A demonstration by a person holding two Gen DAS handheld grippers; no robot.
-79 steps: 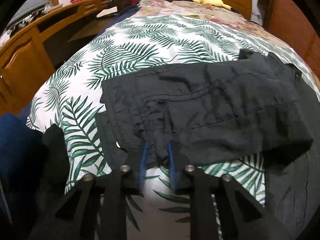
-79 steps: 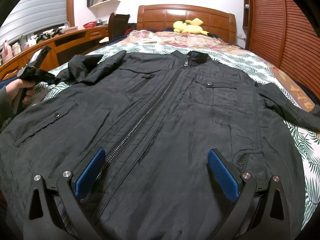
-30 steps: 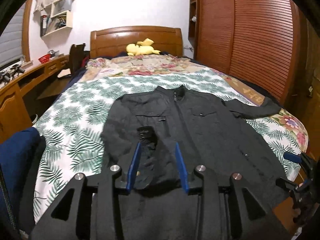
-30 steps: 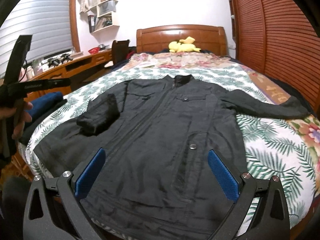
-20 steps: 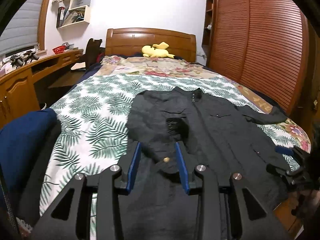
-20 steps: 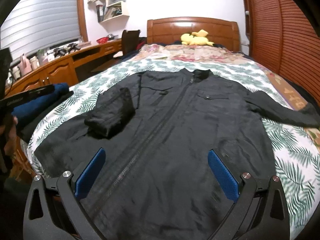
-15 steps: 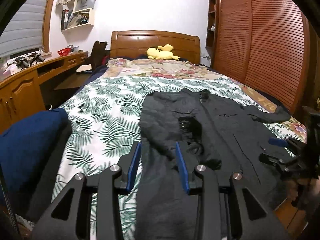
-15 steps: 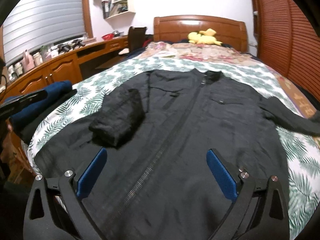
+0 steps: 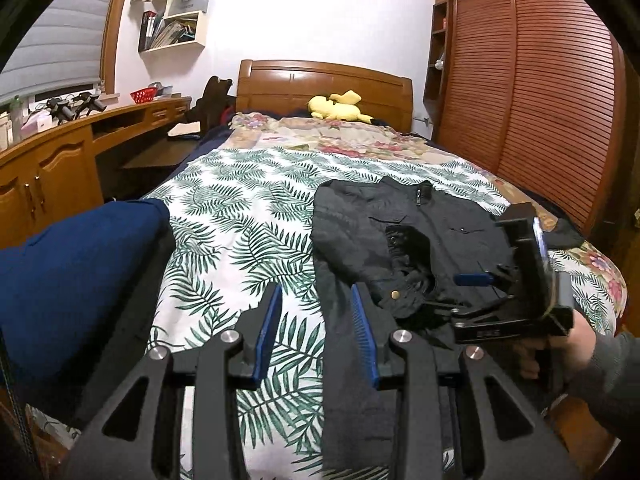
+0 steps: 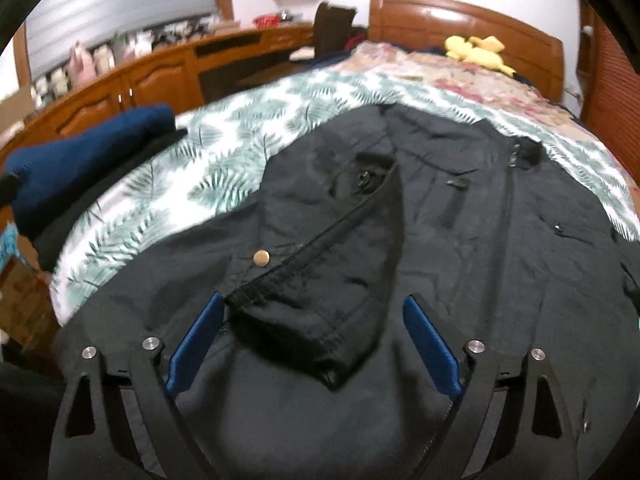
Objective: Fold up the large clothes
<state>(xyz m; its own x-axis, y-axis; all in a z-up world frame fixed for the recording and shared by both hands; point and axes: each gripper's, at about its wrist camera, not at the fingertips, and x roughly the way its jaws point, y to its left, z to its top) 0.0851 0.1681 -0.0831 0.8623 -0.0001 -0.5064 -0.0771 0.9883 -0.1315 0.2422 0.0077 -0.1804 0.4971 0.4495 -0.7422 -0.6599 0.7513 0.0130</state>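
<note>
A black zip-up jacket lies face up on the palm-leaf bedspread, its left sleeve folded in over the chest. In the right wrist view the sleeve's cuff, with a brass snap, lies on the jacket between the jaws of my right gripper. Those jaws are closing, and the pads are still off the cloth. My left gripper hovers over the jacket's left edge, partly open and holding nothing. A hand holds the right gripper above the jacket's lower front.
A folded navy garment lies on the bed's near left corner. A wooden desk with cabinets runs along the left. The headboard and a yellow plush toy are at the far end. Slatted wardrobe doors line the right.
My left gripper let go of the sleeve, which now lies across the chest, and drew back leftward. My right gripper dipped down onto the cuff and its jaws narrowed.
</note>
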